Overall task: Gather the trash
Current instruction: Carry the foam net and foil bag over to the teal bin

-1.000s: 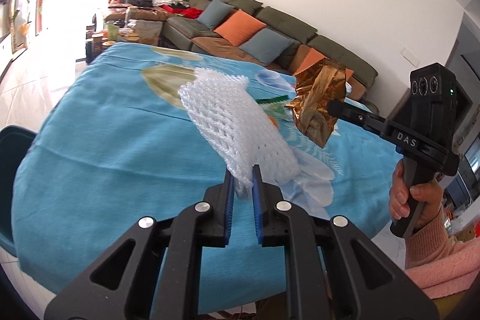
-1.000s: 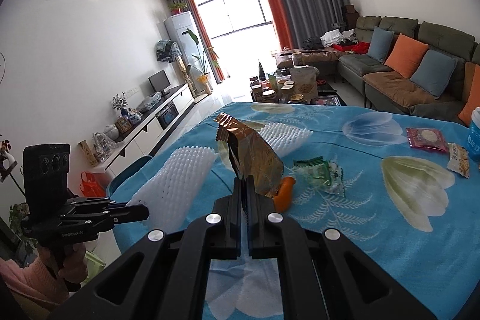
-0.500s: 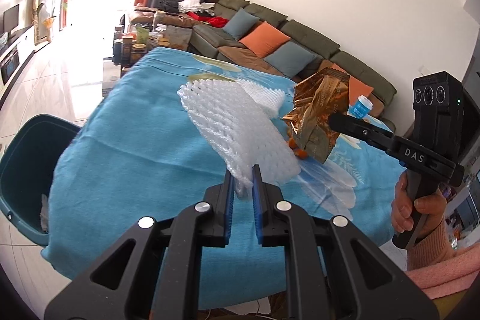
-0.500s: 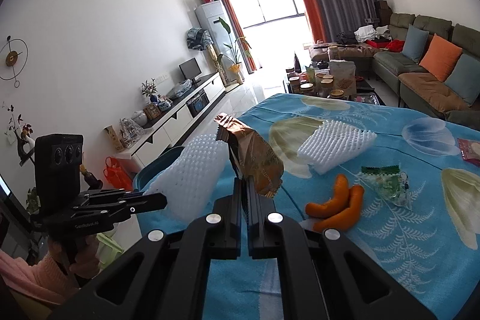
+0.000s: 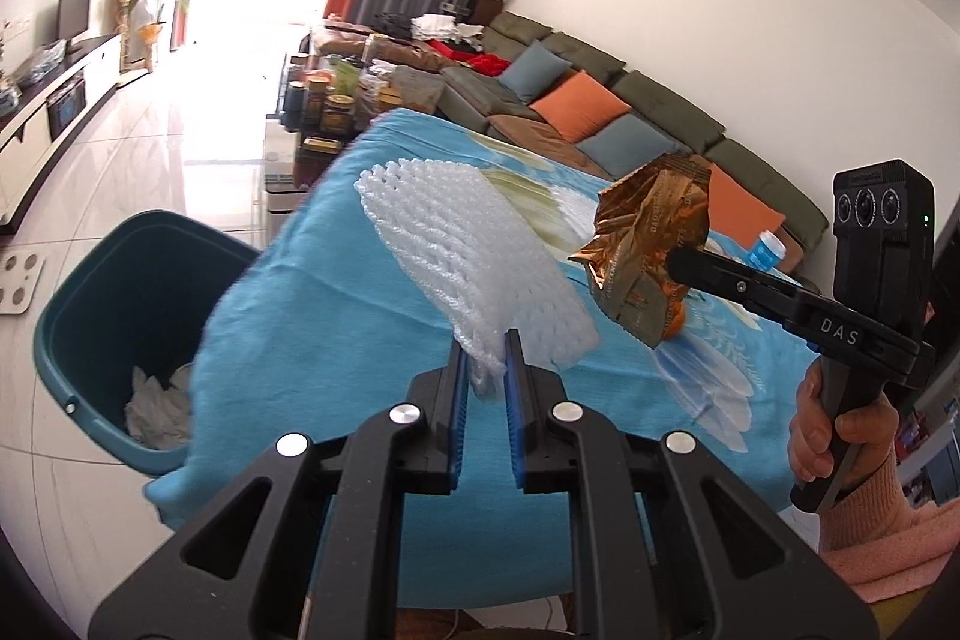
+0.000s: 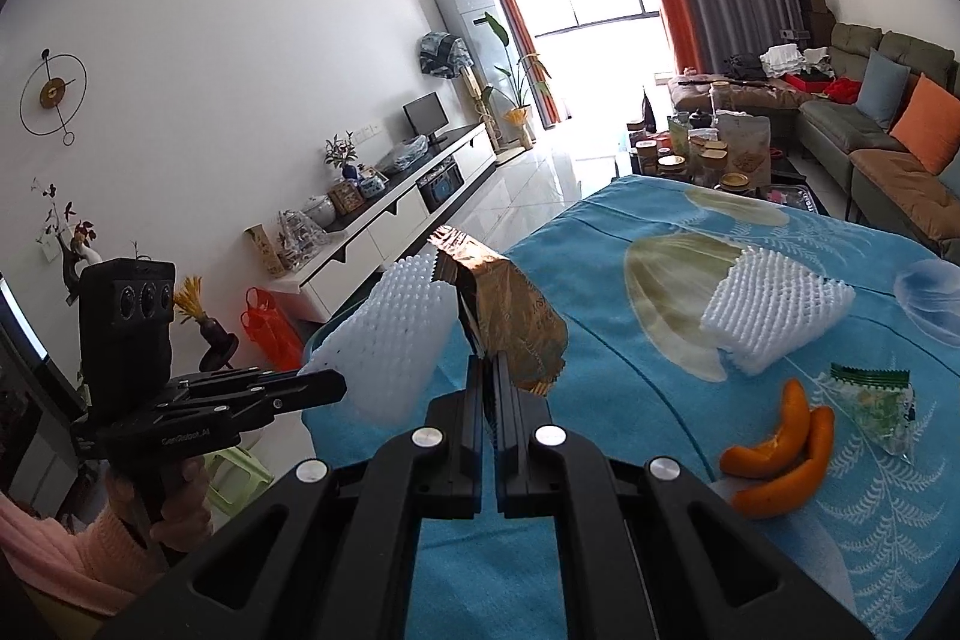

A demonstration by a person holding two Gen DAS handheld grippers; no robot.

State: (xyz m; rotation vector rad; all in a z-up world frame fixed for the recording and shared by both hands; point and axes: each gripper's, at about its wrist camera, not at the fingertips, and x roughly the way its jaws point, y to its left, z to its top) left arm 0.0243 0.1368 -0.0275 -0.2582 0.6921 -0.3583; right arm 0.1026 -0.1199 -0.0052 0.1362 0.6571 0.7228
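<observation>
The left tongs (image 5: 485,361) pinch a white foam net (image 5: 462,274); the right tongs (image 6: 491,376) pinch a crumpled gold wrapper (image 6: 510,322), both above the desk (image 5: 336,316) beside the bin (image 5: 96,304).

1. Two white foam nets are counted: one (image 6: 396,340) held above the edge of the blue tablecloth (image 6: 600,292), one (image 6: 774,310) lying on it.
2. One gold wrapper (image 6: 510,328) is seen above the tablecloth.
3. Two orange peel pieces (image 6: 774,466) are seen touching on the tablecloth.
4. One green-printed clear packet (image 6: 876,406) is found just beside the peels.
5. One teal bin (image 5: 114,316) is seen below the tablecloth's edge.
6. Two grippers are counted: left gripper (image 5: 485,358), right gripper (image 6: 489,376).
</observation>
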